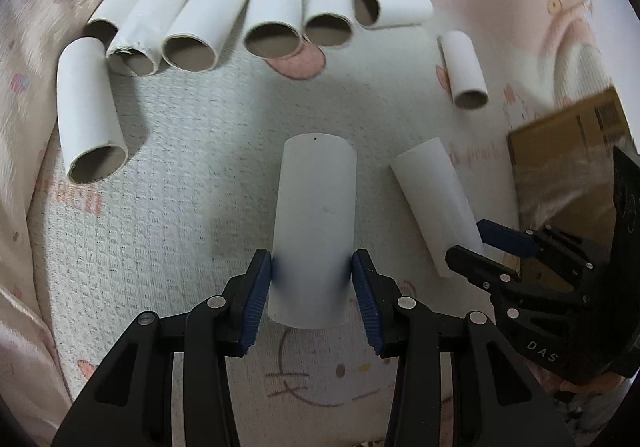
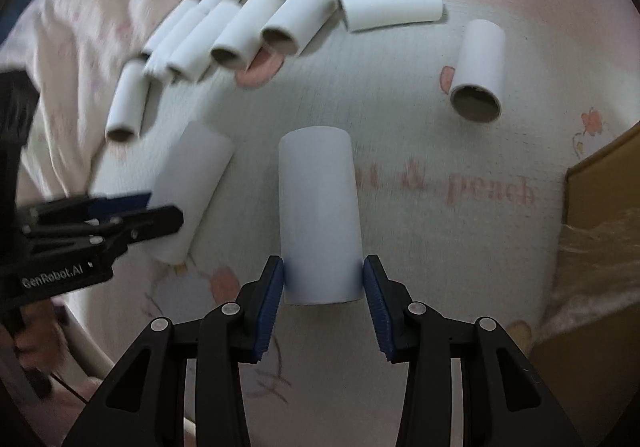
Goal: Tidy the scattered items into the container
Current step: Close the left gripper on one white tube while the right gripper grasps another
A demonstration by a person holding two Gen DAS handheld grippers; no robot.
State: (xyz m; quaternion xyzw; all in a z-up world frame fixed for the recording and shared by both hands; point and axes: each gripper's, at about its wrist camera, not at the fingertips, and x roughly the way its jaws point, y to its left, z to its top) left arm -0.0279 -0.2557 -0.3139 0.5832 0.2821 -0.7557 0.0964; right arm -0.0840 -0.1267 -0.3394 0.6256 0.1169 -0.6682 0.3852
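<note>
- Left gripper (image 1: 312,287): fingers clamped on a cardboard tube (image 1: 316,223), its long axis pointing straight ahead.
- Right gripper (image 2: 323,287): fingers clamped on a second tube (image 2: 318,215), likewise lengthwise.
- The cardboard box (image 2: 604,215) lies to the right, probably nearer the right gripper.

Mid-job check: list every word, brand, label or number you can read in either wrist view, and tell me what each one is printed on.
"DAS": on the right gripper body, left wrist view.
"GenRobot.AI": on the left gripper body, right wrist view.
"peach": pink lettering on the blanket; the word before it is blurred, maybe an ampersand.
Pink lettering at the blanket's left edge, left wrist view: upside down, unreadable.
Black print on the cardboard box: too blurred to read.
</note>
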